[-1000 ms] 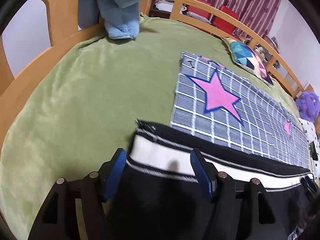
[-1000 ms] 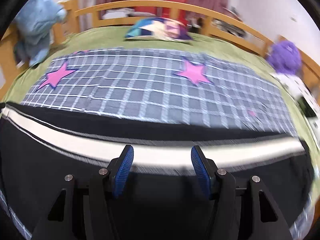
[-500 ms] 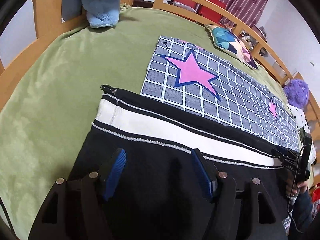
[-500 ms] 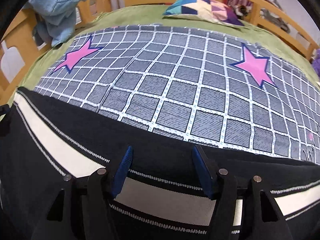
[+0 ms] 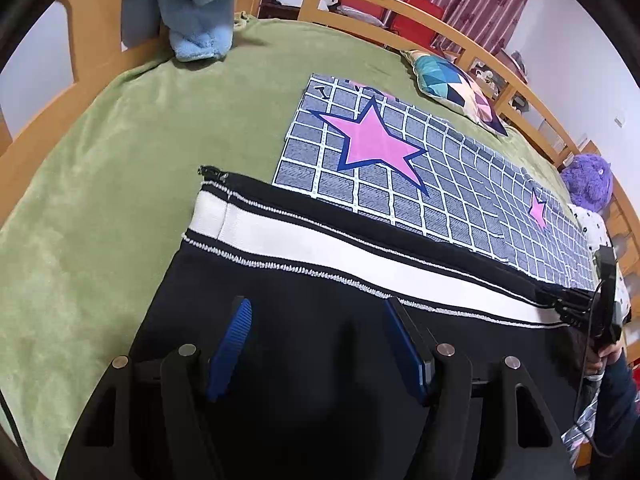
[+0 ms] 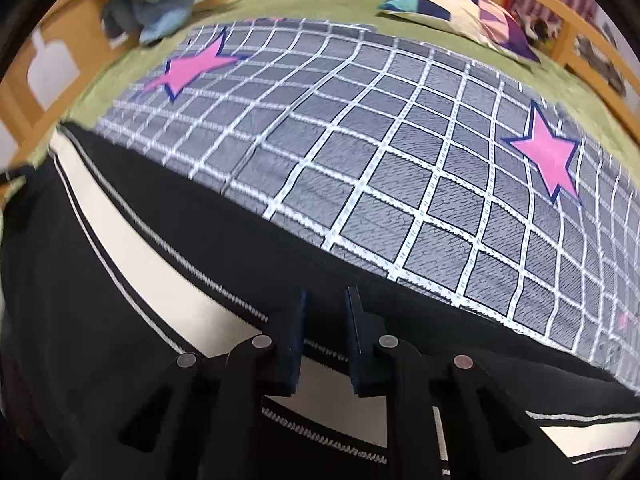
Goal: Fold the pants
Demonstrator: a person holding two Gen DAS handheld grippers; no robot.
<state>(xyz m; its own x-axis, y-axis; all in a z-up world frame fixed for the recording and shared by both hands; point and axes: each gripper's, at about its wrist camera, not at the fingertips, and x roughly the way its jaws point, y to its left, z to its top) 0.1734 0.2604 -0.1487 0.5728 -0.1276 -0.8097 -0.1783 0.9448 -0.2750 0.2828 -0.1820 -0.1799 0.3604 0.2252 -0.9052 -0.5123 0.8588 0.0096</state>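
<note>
A green blanket (image 5: 120,168) covers a bed with a wooden rail (image 5: 472,46) along its far side. On the blanket lies a grey checked sheet (image 5: 460,196) printed with pink stars (image 5: 374,140); in the right wrist view the same sheet (image 6: 400,152) fills most of the frame.

The black pants (image 5: 312,280) lie flat along the near edge of the bed, partly over the near border of the checked sheet, with a broad white side stripe (image 5: 320,248) running lengthwise and one end lying on the bare blanket at the left. In the right wrist view the pants (image 6: 120,280) cross the lower half of the frame.

A patterned cushion (image 5: 452,84) rests on the blanket beyond the sheet, a blue plush toy (image 5: 200,12) sits at the far left corner against the rail, and a purple plush toy (image 5: 588,184) sits at the far right.

The left gripper (image 5: 316,312) hangs over the black cloth with its blue pads wide apart, holding nothing. The right gripper (image 6: 326,304) is at the pants' far edge with its jaws drawn nearly together; whether cloth is pinched between them cannot be told. From the left wrist view, the right gripper (image 5: 572,304) meets the right end of the stripe.
</note>
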